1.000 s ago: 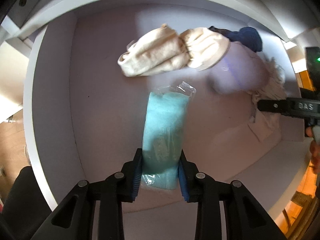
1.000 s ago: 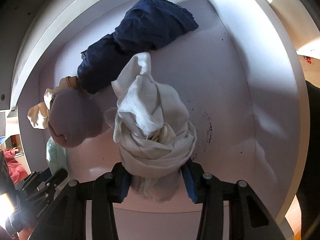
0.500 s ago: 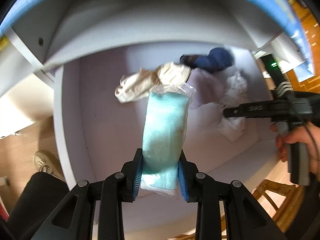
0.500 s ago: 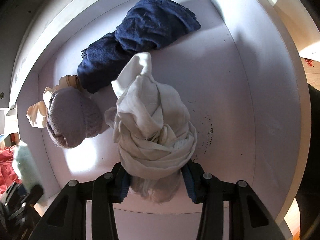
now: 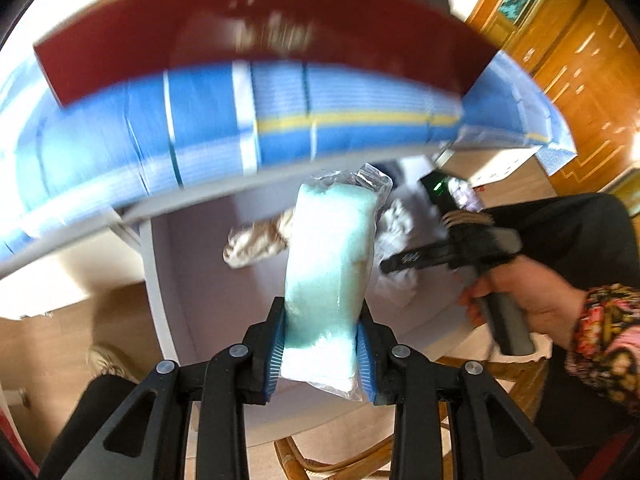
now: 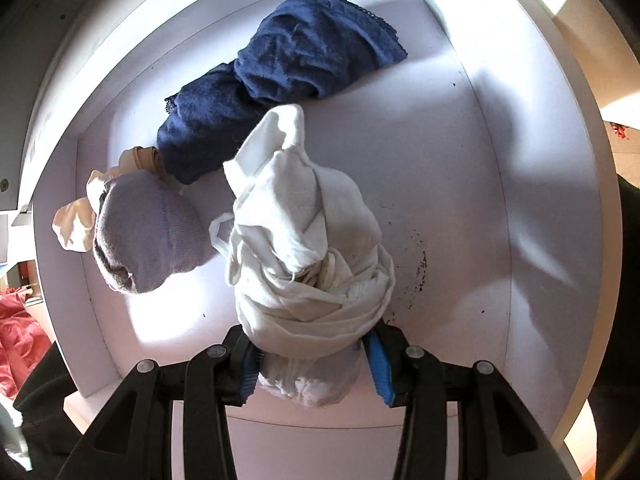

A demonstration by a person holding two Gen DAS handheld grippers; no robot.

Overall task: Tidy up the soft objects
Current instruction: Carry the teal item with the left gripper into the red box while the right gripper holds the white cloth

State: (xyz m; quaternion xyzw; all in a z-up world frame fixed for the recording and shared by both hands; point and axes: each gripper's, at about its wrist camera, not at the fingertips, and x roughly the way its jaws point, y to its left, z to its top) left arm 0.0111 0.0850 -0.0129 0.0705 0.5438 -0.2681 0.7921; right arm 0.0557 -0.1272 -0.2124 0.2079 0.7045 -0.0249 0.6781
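My left gripper (image 5: 322,350) is shut on a pale turquoise soft pack in clear plastic wrap (image 5: 330,268), held up outside the white shelf compartment (image 5: 188,280). My right gripper (image 6: 312,364) is shut on a bundled white cloth (image 6: 308,256) that rests on the compartment floor (image 6: 460,200). Beside it lie a navy lace-edged garment (image 6: 280,76), a rolled lilac sock (image 6: 148,228) and a beige cloth (image 6: 76,224). In the left wrist view the right gripper (image 5: 412,258) reaches into the compartment, held by a hand (image 5: 532,296).
Above the compartment sits a stack with a blue striped fabric (image 5: 280,120) and a dark red edge (image 5: 260,32). Wooden cabinets (image 5: 580,80) stand at the right. A rattan chair (image 5: 332,456) and a shoe (image 5: 108,360) are below. Red cloth (image 6: 20,332) shows at the left.
My left gripper has lifted the turquoise pack up and out of the compartment, so the shelf top came into view. The right gripper and its white cloth stayed put.
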